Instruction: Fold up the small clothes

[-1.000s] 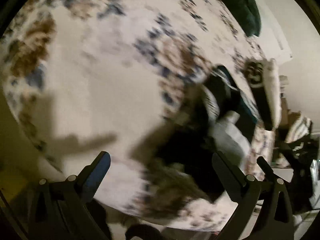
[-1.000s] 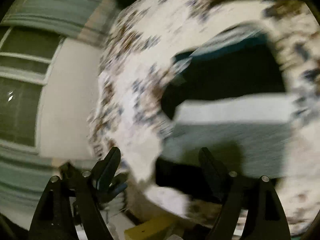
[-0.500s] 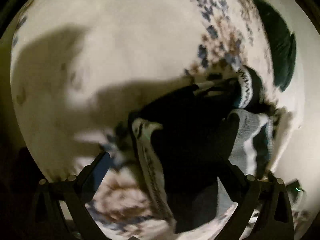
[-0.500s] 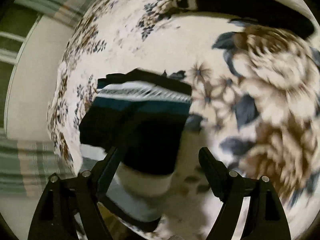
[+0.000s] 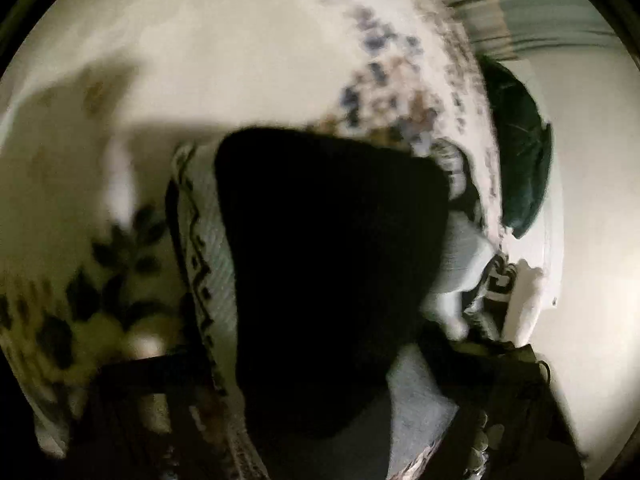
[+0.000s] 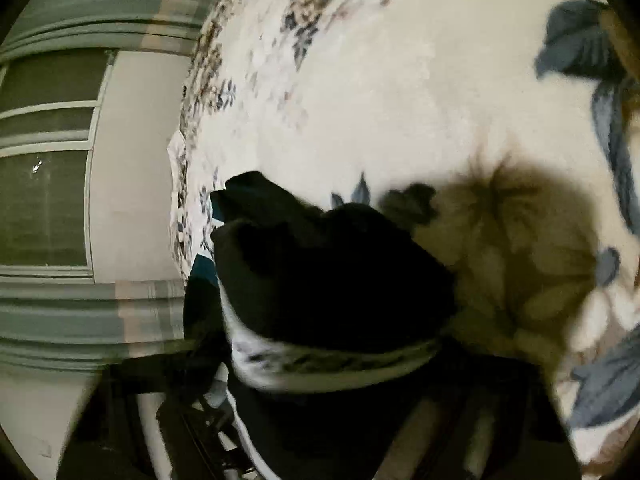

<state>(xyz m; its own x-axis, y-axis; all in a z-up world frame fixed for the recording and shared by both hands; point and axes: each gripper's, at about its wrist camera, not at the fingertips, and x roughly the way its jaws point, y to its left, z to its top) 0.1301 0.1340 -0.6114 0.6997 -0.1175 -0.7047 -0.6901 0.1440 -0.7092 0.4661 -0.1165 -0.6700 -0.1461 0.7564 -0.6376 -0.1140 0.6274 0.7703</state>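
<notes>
Garment lies on blanket, bunched, filling both views. Left claw, right claw close over it; we cannot tell their grip state: blur, shadow. Risk: we pinch blanket with garment, or catch one layer only, skewing fold.

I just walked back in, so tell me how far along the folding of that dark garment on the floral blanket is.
Early to midway. The dark garment lies bunched on the floral blanket, its white patterned band showing. Both cameras sit close over it, but blur hides the jaws, so I cannot tell what is gripped. A flat, squared fold is not visible yet.
</notes>
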